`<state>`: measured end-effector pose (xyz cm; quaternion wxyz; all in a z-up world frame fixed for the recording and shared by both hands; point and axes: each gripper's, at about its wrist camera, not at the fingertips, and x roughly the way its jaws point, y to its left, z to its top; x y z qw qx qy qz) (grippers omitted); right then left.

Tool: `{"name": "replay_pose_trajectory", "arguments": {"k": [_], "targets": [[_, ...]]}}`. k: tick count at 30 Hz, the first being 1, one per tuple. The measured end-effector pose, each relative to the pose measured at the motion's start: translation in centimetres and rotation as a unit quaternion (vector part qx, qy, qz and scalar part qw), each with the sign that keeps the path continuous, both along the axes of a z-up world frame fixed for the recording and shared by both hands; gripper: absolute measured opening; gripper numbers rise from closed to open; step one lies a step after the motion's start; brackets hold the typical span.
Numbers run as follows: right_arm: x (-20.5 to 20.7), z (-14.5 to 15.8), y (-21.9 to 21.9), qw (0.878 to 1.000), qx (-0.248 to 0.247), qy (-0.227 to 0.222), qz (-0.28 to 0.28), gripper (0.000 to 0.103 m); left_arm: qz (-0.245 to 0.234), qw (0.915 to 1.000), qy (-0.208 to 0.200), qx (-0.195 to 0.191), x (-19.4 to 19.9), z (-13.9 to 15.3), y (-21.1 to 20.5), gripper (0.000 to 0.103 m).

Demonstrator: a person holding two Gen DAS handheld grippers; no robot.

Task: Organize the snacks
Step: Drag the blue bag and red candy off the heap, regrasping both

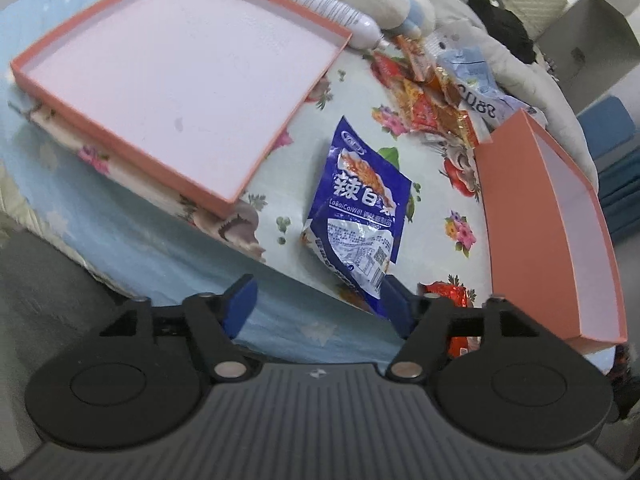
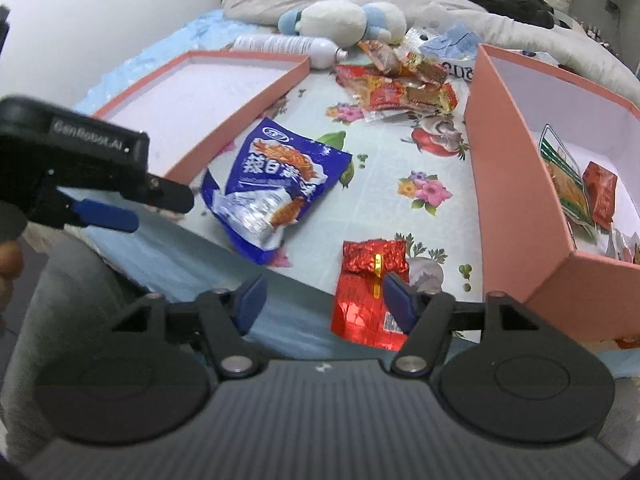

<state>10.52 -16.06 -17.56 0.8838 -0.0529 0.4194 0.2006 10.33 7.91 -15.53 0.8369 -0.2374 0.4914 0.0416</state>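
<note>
Left gripper (image 1: 318,306) angled down, jaws apart over blue snack bag (image 1: 360,204), right gripper (image 2: 322,302) likewise, jaws apart by red packet (image 2: 370,292)

Both wrist views: even, diffuse indoor light, moderately bright, slight cool cast. No single source visible; shadows soft and short.

Left wrist view: the shallow pink tray (image 1: 180,80) interior is washed out to near white. Specular glare on the crinkled foil of the blue snack bag (image 1: 360,216). Strong fisheye bowing; tray edges curve, corners of the frame go dark.

Right wrist view: glare spots on the red foil packet (image 2: 370,292). The left gripper (image 2: 108,200) at frame left is smeared and soft. The plush toy (image 2: 344,18) and bedding at top are slightly soft. Pink box (image 2: 508,168) walls bend outward toward the edge.
</note>
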Motion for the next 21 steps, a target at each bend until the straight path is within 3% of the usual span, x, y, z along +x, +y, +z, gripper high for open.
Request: {"name": "replay_pose_trajectory", "arguments": {"k": [5,10,21], "targets": [[0.4,0.6,-0.5,0.999,0.017,-0.015,-0.027,0.066,-0.048,0.9980,-0.019,0.035,0.7,1.5,-1.1,0.079],[1.8,0.3,-0.2,0.999,0.002,-0.029,-0.045,0.066,-0.099,0.9930,-0.028,0.058,2.6,1.9,-2.7,0.085],[5.0,-2.7,0.2,0.998,-0.041,0.011,-0.047,0.067,-0.206,0.9723,0.006,0.110,9.3,-1.6,-5.6,0.089]]}}
